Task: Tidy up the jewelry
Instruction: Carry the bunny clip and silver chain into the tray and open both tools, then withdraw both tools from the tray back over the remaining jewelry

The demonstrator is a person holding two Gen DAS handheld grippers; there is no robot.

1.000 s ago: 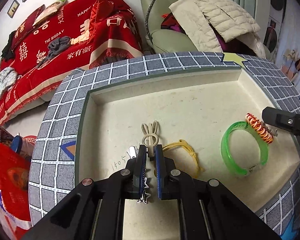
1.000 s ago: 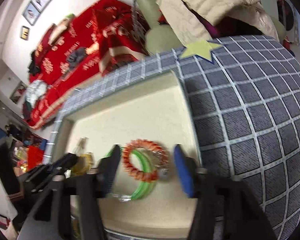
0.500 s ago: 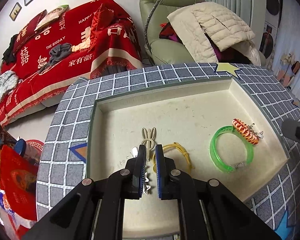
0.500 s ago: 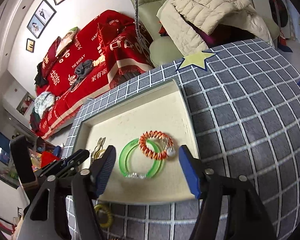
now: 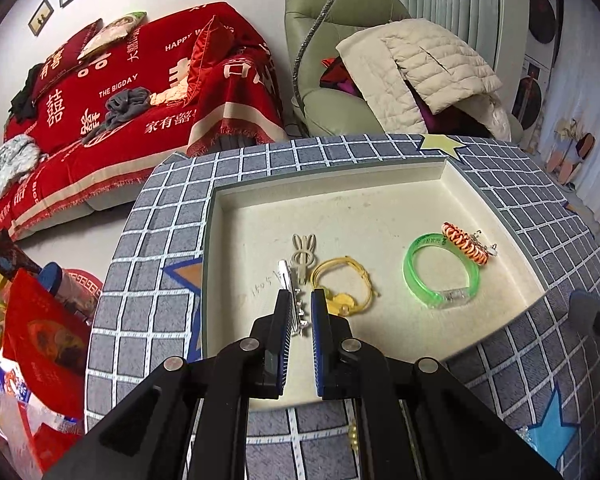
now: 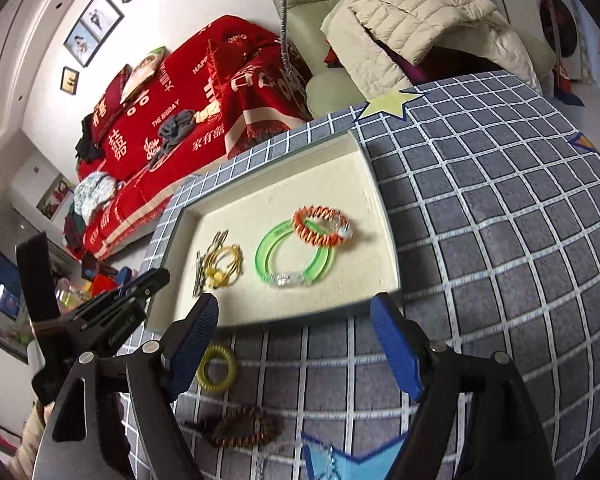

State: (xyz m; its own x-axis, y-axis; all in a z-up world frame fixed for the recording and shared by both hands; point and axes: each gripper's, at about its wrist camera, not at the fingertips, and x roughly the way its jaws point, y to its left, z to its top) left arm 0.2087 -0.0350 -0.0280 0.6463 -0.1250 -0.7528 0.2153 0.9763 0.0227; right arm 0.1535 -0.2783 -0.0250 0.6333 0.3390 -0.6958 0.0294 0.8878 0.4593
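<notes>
A shallow cream tray [image 5: 380, 188] sits on a grey checked cloth [image 6: 500, 240] and holds most of the jewelry. The left tongs [image 5: 298, 300] hang over the tray's near edge with their blue pads only a narrow gap apart; a silver hair clip [image 5: 288, 280] lies in the tray below and shows through that gap, and it cannot be told whether the pads touch it. Just beyond the clip in the tray lies a beige rabbit-shaped clip [image 5: 304, 250], and touching its right side a yellow cord bracelet [image 5: 342, 284]. Toward the tray's right side lies a green bangle [image 5: 440, 270], with an orange and white woven bracelet [image 5: 464, 242] resting across its far rim. The right tongs [image 6: 296, 332] are spread wide and hold nothing, hovering over the cloth just in front of the tray's near edge. On the cloth in front of the tray, outside it, lie a yellow coil hair tie [image 6: 217, 369] beside the right tongs' left pad, and nearer the camera a dark beaded bracelet [image 6: 240, 432].
</notes>
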